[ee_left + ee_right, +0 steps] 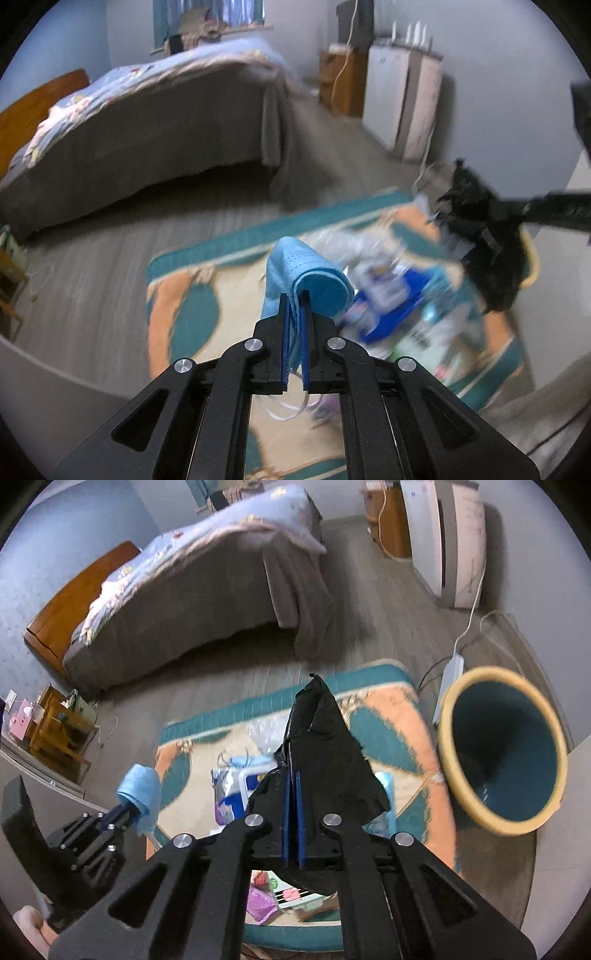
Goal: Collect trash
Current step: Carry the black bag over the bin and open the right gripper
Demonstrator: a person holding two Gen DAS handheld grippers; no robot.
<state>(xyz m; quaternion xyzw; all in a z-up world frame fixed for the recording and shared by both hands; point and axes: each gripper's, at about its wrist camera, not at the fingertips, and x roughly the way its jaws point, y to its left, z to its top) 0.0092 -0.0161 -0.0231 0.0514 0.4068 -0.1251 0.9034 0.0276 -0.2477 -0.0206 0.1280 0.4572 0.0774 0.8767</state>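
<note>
A crumpled light-blue disposable face mask (303,280) is pinched between the closed blue pads of the left gripper (294,295), and a torn sheet of thin black plastic film (325,746) is clamped in the closed jaws of the right gripper (293,775) — both are held above a teal, orange and cream patterned rug (391,709) strewn with blurred wrappers and packets. The round teal bin with a cream-yellow rim (458,701) is seen whole only in the right wrist view, just beside the rug's right edge, its mouth open — in the left wrist view it is all but hidden behind the black film.
</note>
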